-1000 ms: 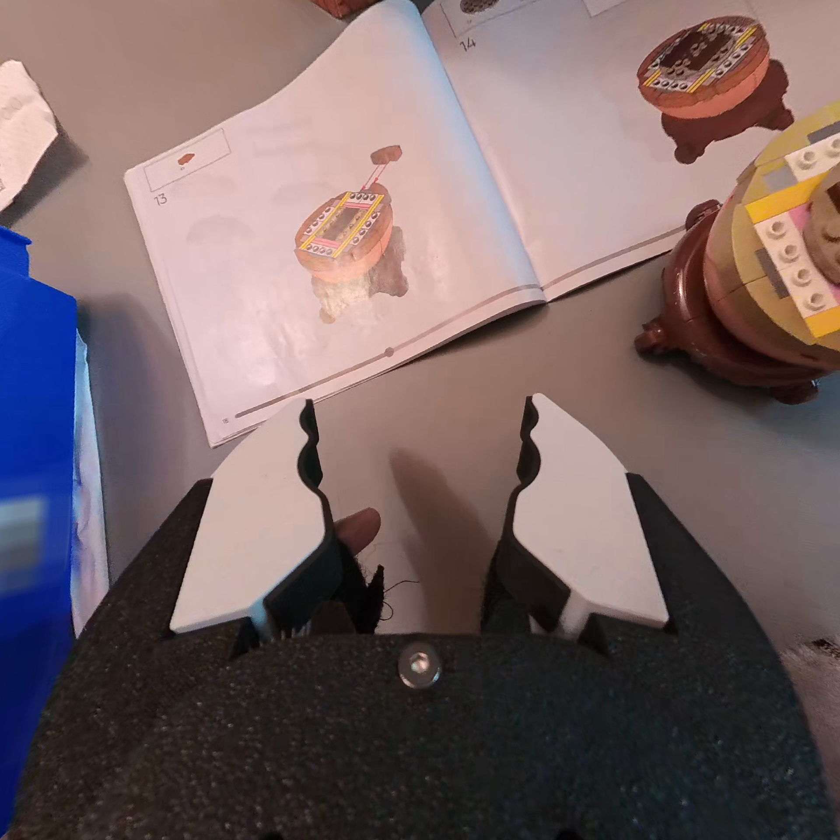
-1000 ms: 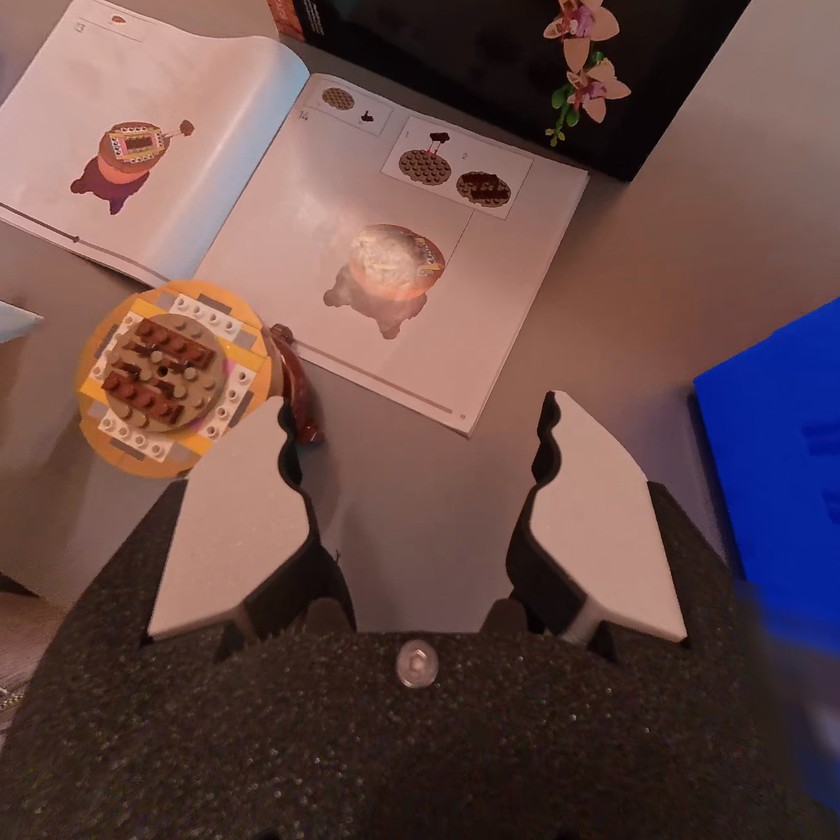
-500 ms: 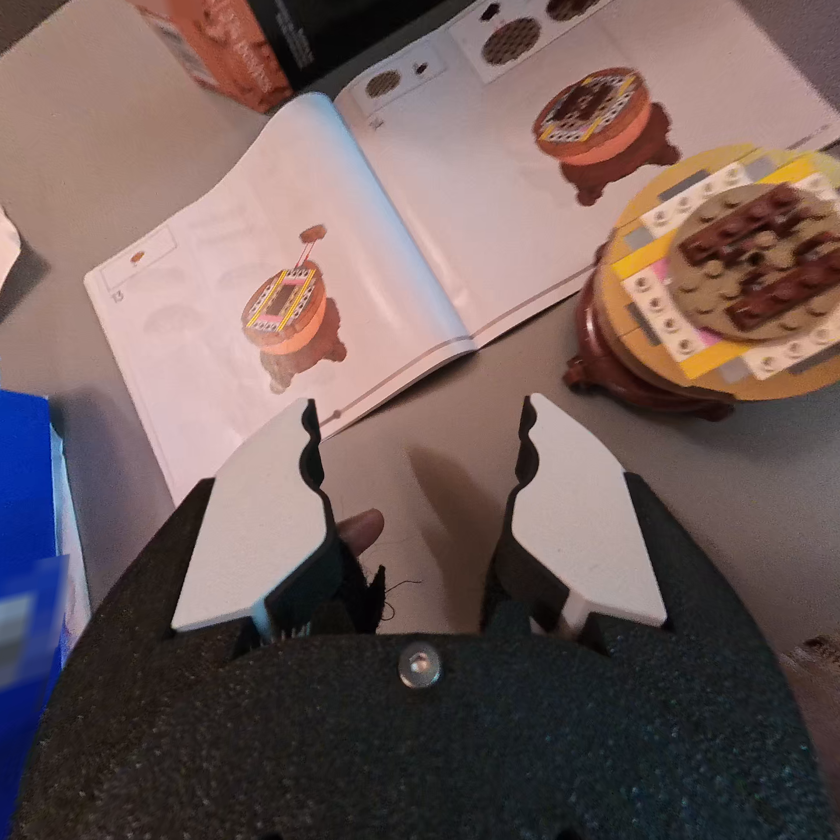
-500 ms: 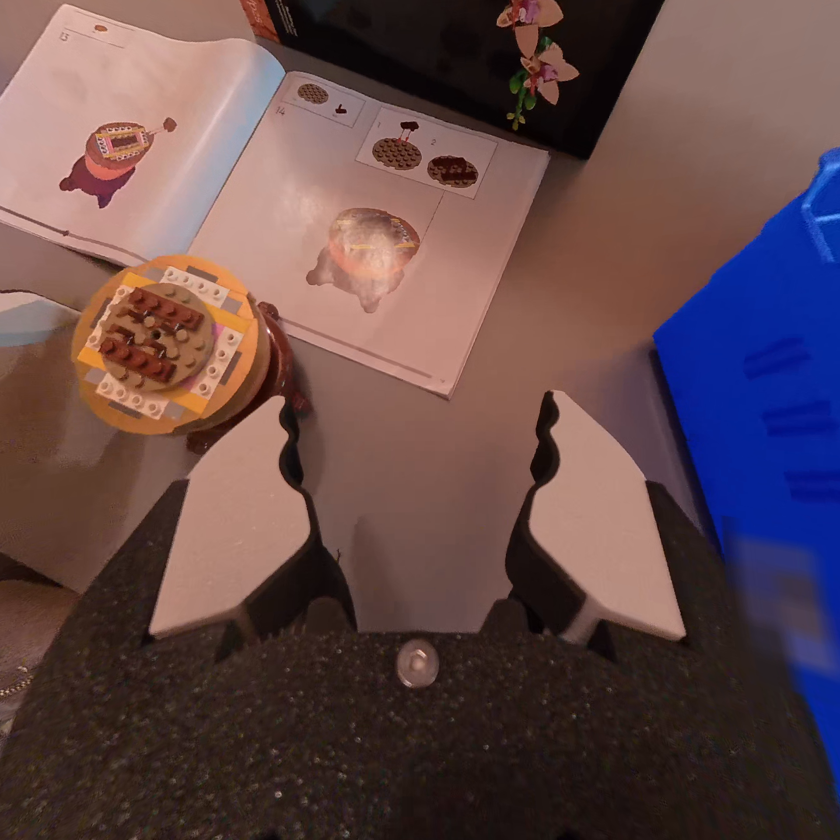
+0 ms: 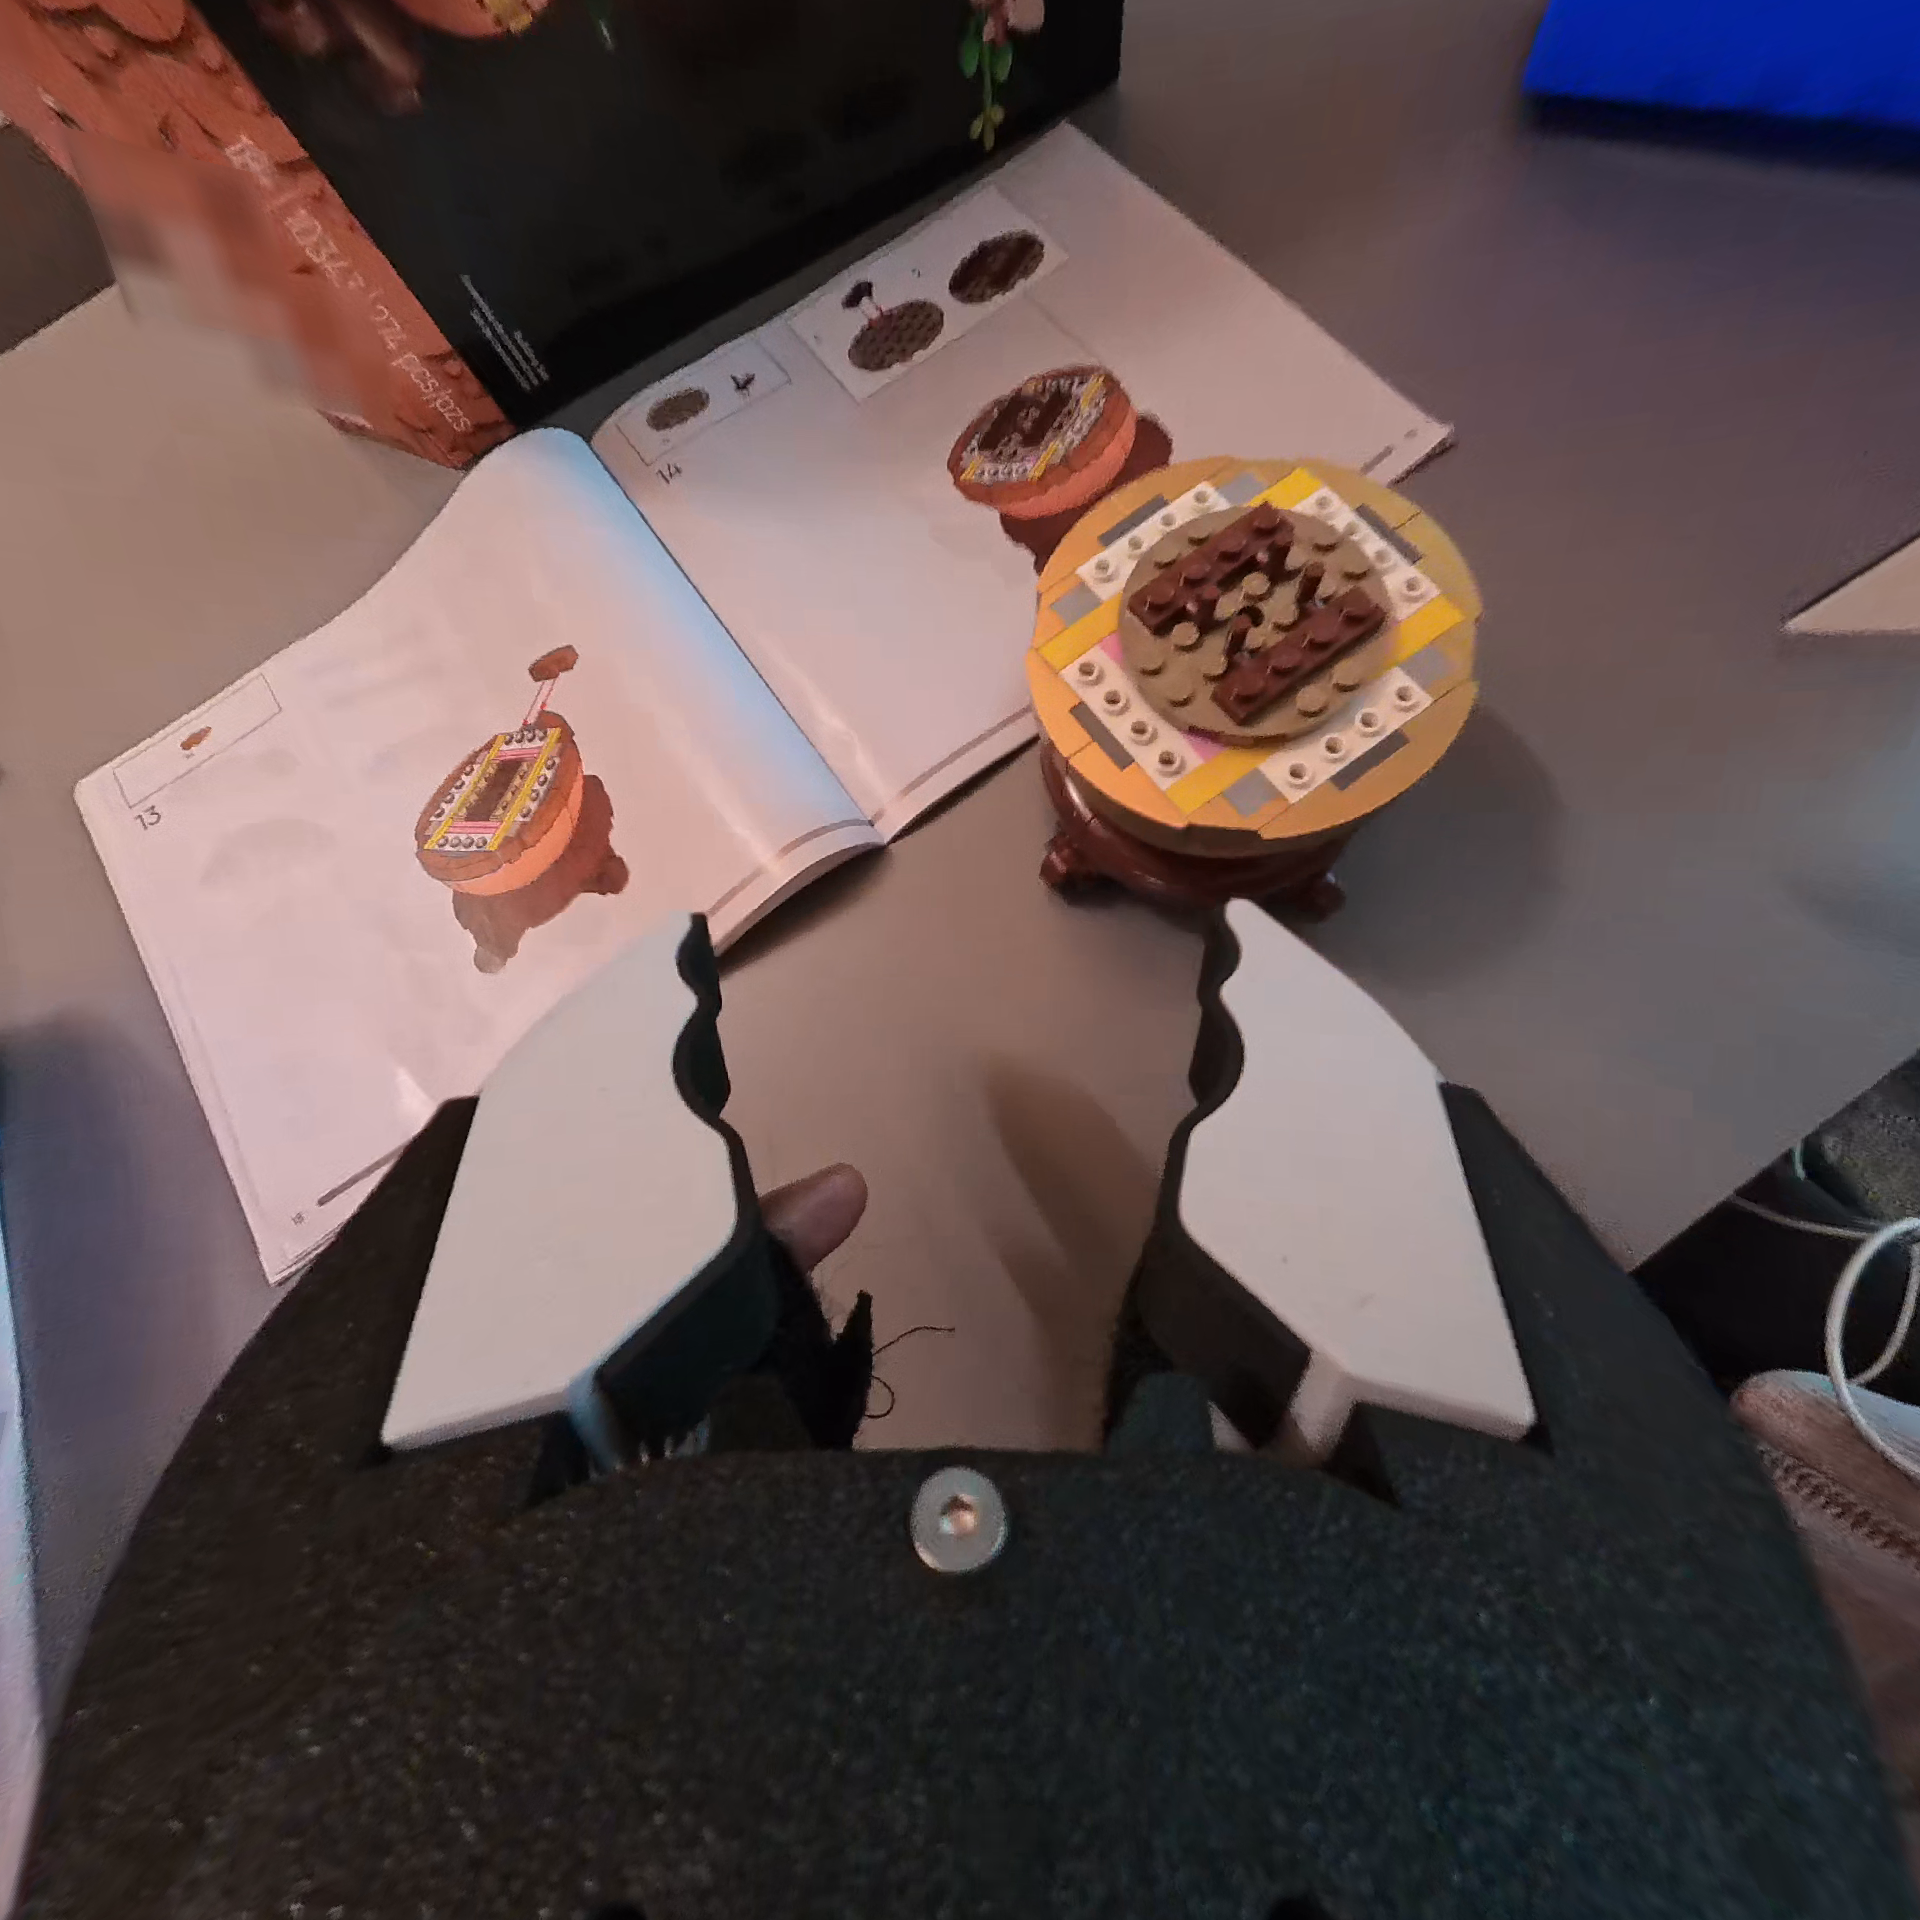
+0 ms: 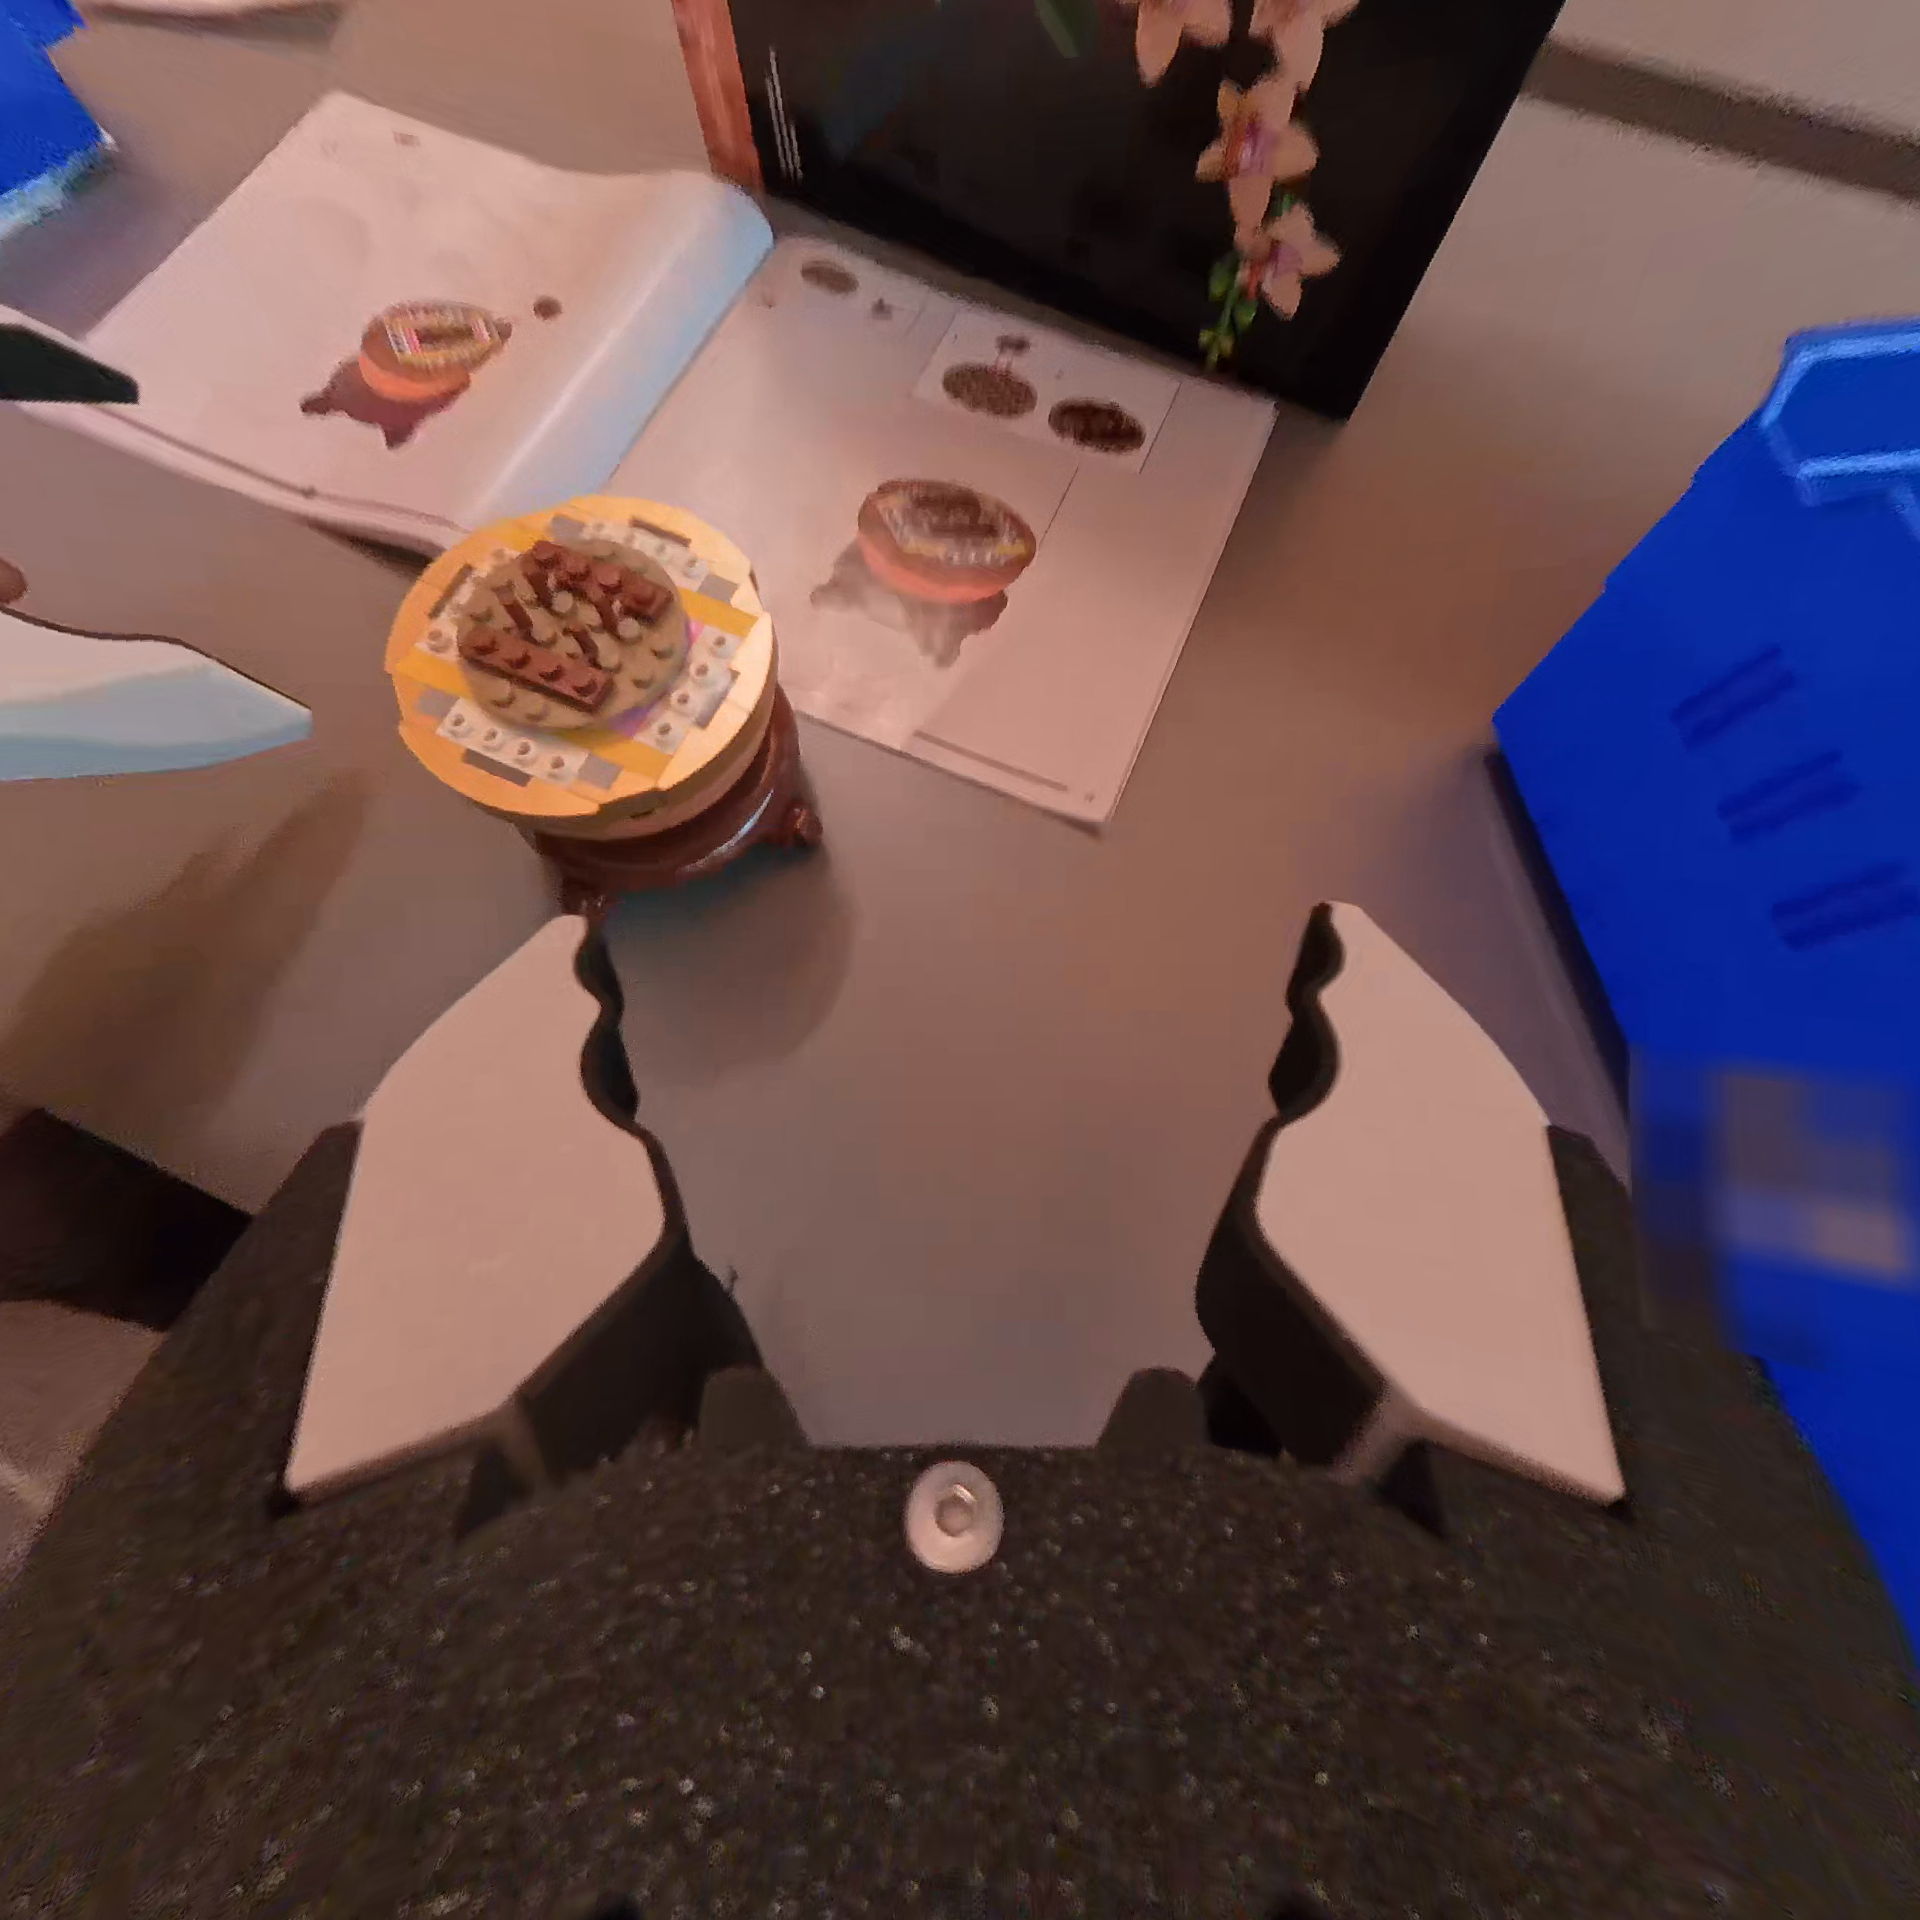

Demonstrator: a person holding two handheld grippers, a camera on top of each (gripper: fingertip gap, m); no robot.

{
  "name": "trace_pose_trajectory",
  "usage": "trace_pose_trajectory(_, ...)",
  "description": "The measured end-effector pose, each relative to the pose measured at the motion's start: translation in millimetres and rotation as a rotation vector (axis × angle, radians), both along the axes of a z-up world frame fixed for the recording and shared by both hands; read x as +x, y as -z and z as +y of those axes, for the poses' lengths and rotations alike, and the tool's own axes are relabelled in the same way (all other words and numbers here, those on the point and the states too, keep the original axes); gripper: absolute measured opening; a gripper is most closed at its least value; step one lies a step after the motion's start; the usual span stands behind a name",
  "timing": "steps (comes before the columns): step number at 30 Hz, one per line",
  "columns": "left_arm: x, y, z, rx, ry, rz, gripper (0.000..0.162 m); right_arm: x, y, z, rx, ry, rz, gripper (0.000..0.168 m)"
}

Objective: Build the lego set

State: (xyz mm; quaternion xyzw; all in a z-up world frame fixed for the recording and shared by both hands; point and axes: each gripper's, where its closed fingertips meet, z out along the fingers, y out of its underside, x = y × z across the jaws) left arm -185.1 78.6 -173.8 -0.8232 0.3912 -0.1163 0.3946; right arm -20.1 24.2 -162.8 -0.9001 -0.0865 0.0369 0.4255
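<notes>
A round tan lego pot (image 5: 1252,665) on a dark brown footed base stands on the grey table, topped by a tan disc with brown plates. It also shows in the right wrist view (image 6: 582,665). My left gripper (image 5: 961,935) is open and empty, just short of the pot's base. My right gripper (image 6: 951,925) is open and empty, to the right of the pot and short of it. The left gripper's finger (image 6: 135,696) shows at the left edge of the right wrist view.
An open instruction booklet (image 5: 582,707) lies behind the pot, also seen in the right wrist view (image 6: 935,499). The black set box (image 5: 623,156) stands behind it (image 6: 1091,156). A blue bin (image 6: 1745,831) stands at the right. The table edge and cables (image 5: 1849,1299) are at the lower right. My left tips are roughly 5 cm from the round tan lego pot (image 5: 1252,665). The right camera catches it too, in the right wrist view (image 6: 516,638).
Both grippers have pulled back and tilted up, so the pot and box sit farther off and more central. Both stay open and empty.
</notes>
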Motion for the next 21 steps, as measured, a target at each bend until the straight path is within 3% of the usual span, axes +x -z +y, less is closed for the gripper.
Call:
trace_pose_trajectory(5,-6.1,-45.2,8.0,0.135,0.012,-0.361,0.079,-21.7,-64.4,8.7,0.528,-0.101,0.142,0.139)
trace_pose_trajectory(7,-12.0,-60.1,9.8,0.153,0.042,-0.507,0.089,-27.0,-96.4,6.3,0.74,-0.145,0.209,0.146)
trace_pose_trajectory(10,-24.1,-74.2,15.7,0.21,0.067,-0.619,0.119,-21.2,-126.3,6.1,0.878,-0.146,0.271,0.146)
trace_pose_trajectory(13,-31.9,-92.8,15.4,0.355,0.133,-0.695,0.118,-11.1,-152.7,7.3,1.017,-0.13,0.283,0.145)
trace_pose_trajectory(14,-31.1,-96.7,12.7,0.376,0.175,-0.715,0.112,-8.8,-158.7,8.0,1.058,-0.131,0.258,0.14)
trace_pose_trajectory(16,-28.1,-103.2,6.0,0.406,0.272,-0.752,0.095,-6.3,-168.1,6.6,1.143,-0.145,0.153,0.106)
trace_pose_trajectory(17,-28.8,-105.2,7.2,0.424,0.284,-0.762,0.087,-6.6,-171.4,5.0,1.176,-0.165,0.086,0.077)
trace_pose_trajectory(19,-32.1,-100.5,17.9,0.436,0.264,-0.729,0.064,-16.2,-175.6,-0.1,1.207,-0.27,-0.014,0.004)
trace_pose_trajectory(20,-33.8,-97.6,23.3,0.443,0.256,-0.712,0.051,-20.2,-178.0,-0.5,1.214,-0.309,-0.043,0.002)
trace_pose_trajectory(21,-36.1,-94.8,29.0,0.444,0.241,-0.7,0.028,-20.6,-177.0,3.3,1.193,-0.32,-0.069,0.0)
